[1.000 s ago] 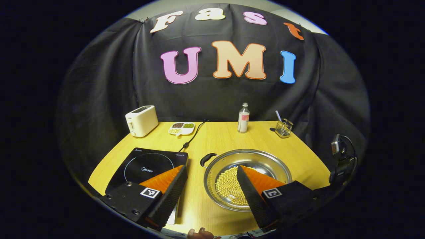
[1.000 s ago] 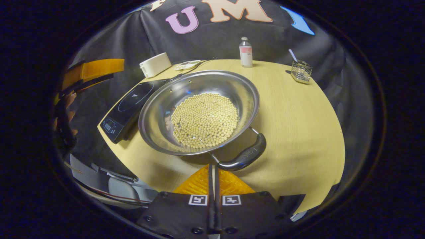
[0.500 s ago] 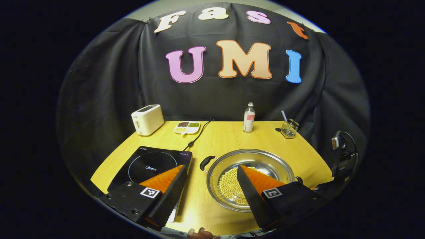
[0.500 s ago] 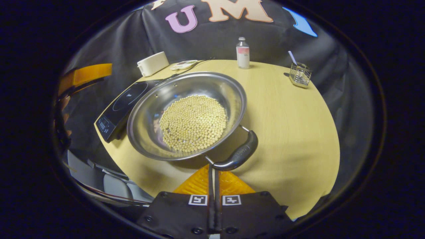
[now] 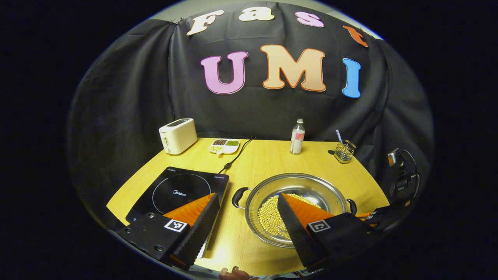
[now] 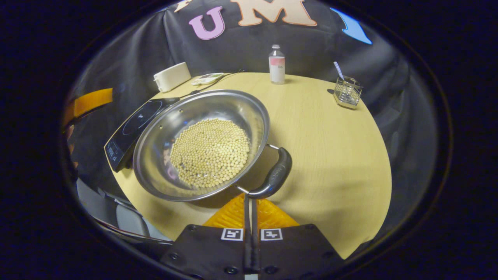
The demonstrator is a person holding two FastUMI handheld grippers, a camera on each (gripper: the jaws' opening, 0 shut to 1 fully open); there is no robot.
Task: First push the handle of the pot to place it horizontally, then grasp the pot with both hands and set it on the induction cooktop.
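Right hand-held gripper (image 6: 249,199): fingers pressed together, nothing between them, tips just at the near end of the pot's black handle (image 6: 274,175). Pot (image 6: 183,116) of pale beans (image 6: 210,151) just ahead and to the left, on the bench (image 6: 330,155). Induction cooktop (image 6: 130,130) beyond it, left, just beside the rim. Left hand-held gripper (image 5: 247,202): spread wide, holding nothing, above the bench near the pot (image 5: 311,186), cooktop (image 5: 183,188) ahead-left.
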